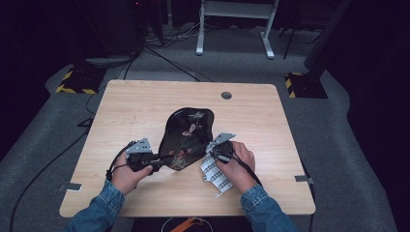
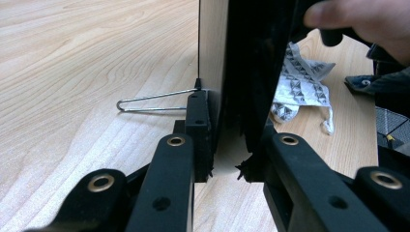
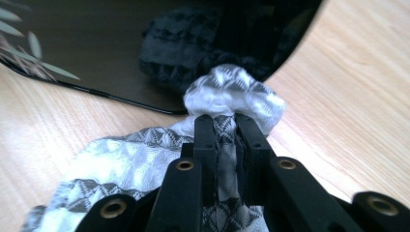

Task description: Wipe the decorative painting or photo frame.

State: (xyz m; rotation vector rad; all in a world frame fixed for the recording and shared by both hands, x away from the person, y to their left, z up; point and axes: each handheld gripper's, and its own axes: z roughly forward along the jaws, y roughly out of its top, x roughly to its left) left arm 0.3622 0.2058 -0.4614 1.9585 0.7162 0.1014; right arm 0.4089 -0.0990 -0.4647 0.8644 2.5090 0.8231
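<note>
Cloth [image 3: 232, 96] pinched in right hand-held gripper [image 3: 226, 126], touching tray [image 3: 121, 53].

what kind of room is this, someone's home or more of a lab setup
Most likely a lab or recording studio, not a home. A lone wooden table stands on grey carpet, ringed by dark curtains. Cables trail across the floor, and stand bases marked with yellow-black hazard tape sit at the far corners.

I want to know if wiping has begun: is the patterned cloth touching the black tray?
Touching. In the right gripper view the right gripper pinches the cloth, and its bunched end presses on the glossy black tray, meeting its own reflection.
</note>
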